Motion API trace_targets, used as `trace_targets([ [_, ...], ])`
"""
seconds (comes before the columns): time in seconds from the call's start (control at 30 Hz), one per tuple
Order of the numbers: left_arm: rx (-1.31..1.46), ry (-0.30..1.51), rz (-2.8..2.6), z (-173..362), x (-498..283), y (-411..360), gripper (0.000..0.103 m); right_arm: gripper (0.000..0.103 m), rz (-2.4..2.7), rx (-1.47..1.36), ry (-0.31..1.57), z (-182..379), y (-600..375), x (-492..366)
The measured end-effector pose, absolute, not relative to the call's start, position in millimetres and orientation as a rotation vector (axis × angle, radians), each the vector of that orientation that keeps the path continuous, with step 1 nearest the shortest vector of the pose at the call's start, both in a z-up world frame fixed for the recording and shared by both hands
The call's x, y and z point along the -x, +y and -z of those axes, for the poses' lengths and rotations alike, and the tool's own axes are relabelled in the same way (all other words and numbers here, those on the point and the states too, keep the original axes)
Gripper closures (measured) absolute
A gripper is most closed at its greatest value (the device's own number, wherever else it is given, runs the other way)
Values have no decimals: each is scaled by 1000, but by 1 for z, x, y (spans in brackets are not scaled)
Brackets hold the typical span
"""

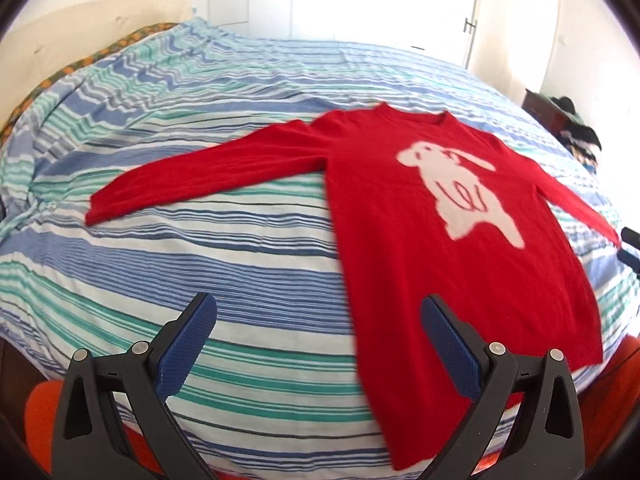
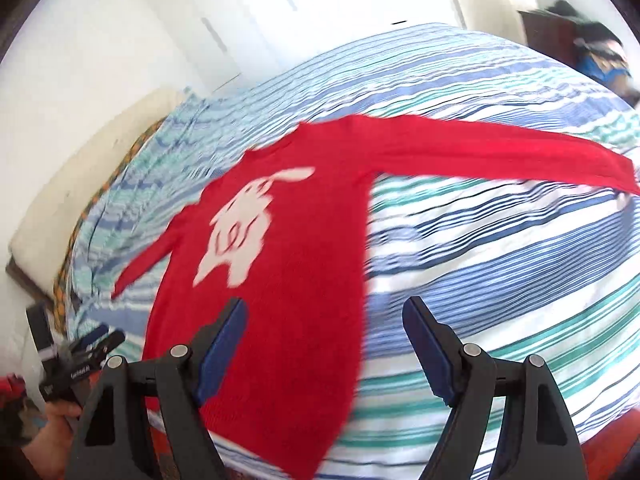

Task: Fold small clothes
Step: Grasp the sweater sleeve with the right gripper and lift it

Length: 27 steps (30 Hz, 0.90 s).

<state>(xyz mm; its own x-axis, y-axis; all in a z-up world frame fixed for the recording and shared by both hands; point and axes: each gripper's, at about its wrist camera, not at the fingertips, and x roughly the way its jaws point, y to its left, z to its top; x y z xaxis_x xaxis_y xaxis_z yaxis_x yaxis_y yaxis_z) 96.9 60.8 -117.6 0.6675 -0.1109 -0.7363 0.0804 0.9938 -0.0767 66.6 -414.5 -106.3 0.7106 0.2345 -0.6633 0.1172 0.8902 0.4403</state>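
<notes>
A small red sweater (image 1: 380,240) (image 2: 300,280) with a white rabbit motif lies flat and face up on the striped bed cover (image 1: 200,240) (image 2: 500,260), both sleeves spread out sideways. My left gripper (image 1: 318,304) hangs open above the cover, just left of the sweater's body near the hem, with nothing between its blue pads. My right gripper (image 2: 326,304) is open too, hovering over the hem's right side without touching the cloth. The right wrist view also shows the left gripper (image 2: 92,340) at the lower left, held in a hand (image 2: 52,440).
A cream headboard (image 1: 80,32) runs along the bed's left side. White wardrobe doors (image 2: 240,20) stand behind the bed. A dark piece of furniture piled with clothes (image 1: 560,120) (image 2: 592,48) sits past the far right corner. An orange surface (image 1: 40,408) shows below the near bed edge.
</notes>
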Motion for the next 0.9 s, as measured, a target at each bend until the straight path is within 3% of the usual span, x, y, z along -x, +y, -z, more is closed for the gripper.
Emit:
trace_targets([
  [0.17, 142, 847, -21, 131, -102, 107, 1, 25, 230, -903, 706, 120, -583, -64],
  [0.33, 176, 899, -92, 145, -106, 115, 1, 38, 294, -1275, 621, 162, -660, -57],
  [0.47, 154, 895, -112, 143, -105, 115, 1, 42, 357, -1304, 581, 172, -667, -68],
  [0.57, 161, 909, -120, 146, -105, 116, 1, 53, 438, -1330, 541, 180, -671, -73],
  [0.6, 164, 912, -124, 147, -105, 117, 1, 64, 468, -1319, 536, 181, -672, -75],
  [0.63, 168, 917, -131, 148, -106, 118, 1, 82, 504, -1293, 551, 180, -672, -77],
  [0.67, 174, 922, -135, 149, -106, 120, 1, 93, 548, -1253, 586, 177, -675, -79],
  [0.7, 182, 927, -137, 150, -106, 122, 1, 98, 576, -1206, 619, 171, -674, -82],
  [0.9, 198, 934, -120, 154, -109, 122, 1, 98, 446, -795, 642, 65, -641, -144],
])
